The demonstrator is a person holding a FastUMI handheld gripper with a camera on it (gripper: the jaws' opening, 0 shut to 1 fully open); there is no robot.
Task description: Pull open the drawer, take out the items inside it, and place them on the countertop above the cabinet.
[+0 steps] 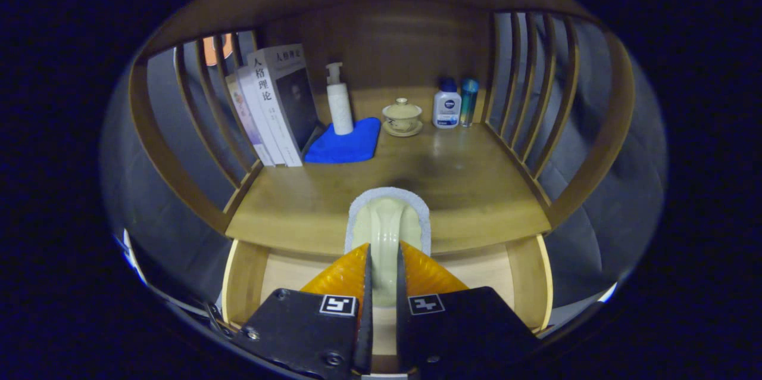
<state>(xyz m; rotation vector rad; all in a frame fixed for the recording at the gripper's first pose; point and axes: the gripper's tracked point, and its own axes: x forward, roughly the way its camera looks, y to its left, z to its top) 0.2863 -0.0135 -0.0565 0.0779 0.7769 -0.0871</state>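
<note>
Gripper point(381, 261) clamps brush point(388, 222) by its handle; long axis runs ahead along fingers, head over countertop point(476, 189) edge, above open drawer point(241, 285).

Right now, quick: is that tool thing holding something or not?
Tool: closed, both fingers pressing on the handle of a pale green brush with a grey fuzzy rim, held over the open drawer.
</note>
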